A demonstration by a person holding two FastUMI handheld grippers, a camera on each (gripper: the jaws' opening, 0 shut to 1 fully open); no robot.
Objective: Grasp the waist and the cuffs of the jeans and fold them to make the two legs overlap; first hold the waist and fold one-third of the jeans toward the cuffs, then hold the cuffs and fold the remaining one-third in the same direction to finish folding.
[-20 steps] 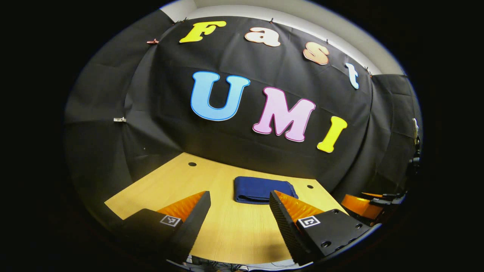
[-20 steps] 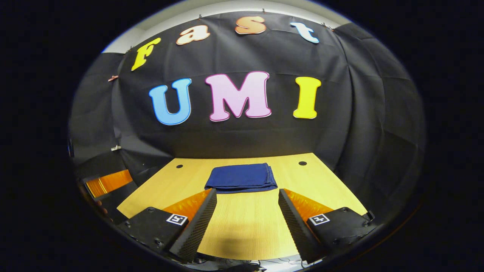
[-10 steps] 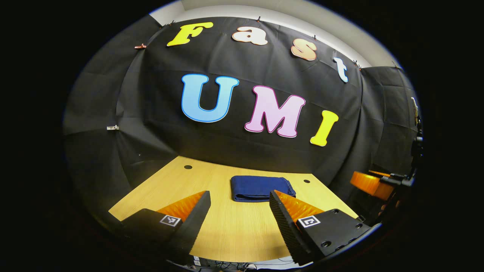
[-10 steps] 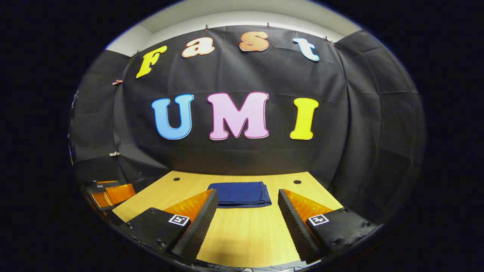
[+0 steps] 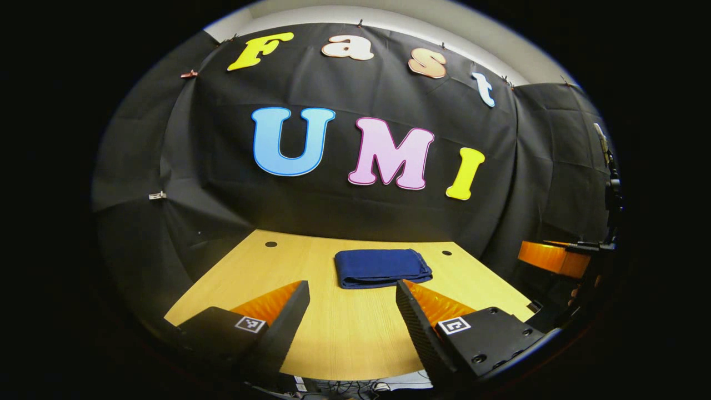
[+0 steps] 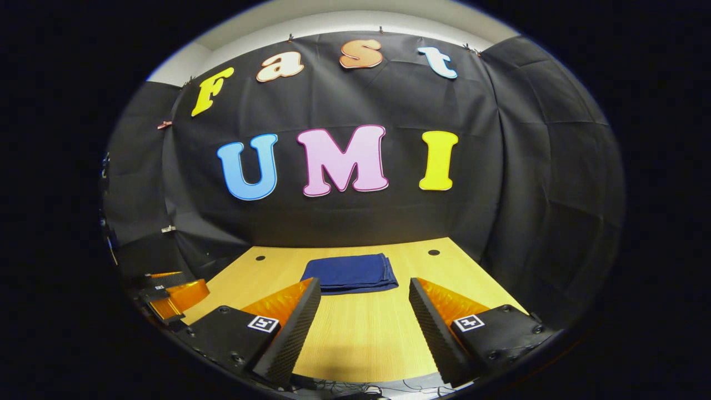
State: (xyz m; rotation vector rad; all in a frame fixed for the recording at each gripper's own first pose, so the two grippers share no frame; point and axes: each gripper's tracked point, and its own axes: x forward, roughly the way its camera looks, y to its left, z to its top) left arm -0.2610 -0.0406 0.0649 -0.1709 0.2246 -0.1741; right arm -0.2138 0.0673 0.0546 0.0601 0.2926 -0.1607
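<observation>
Inspecting both views found the jeans (image 5: 382, 267) already reduced to a compact, layered dark-blue bundle, lying flat on the wooden worktop (image 5: 344, 333) toward its far edge, at about twelve o'clock from each set of tongs. In the left gripper view the left tongs (image 5: 351, 297) were spread wide with nothing between them, held above the near part of the worktop and well apart from the bundle; the rounded folded edges of the bundle faced the viewer and toward three o'clock. In the right gripper view the right tongs (image 6: 364, 294) were likewise spread and empty, the jeans (image 6: 350, 273) sitting beyond the fingertips with no contact. The other gripper appeared at the margin of each view, at about three o'clock in the left gripper view (image 5: 555, 258) and at about eight o'clock in the right gripper view (image 6: 172, 294), each off the side of the worktop. Two small dark holes marked the far corners of the worktop, one on either side of the bundle. Judged from the stacked layers and neat outline, both thirds appeared to have been folded and the task looked complete, with the release step in hand. No further grasp seemed called for; the next move would call only for keeping both tongs clear of the bundle so as not to disturb the layers, or for a light squaring of any edge found out of line.
</observation>
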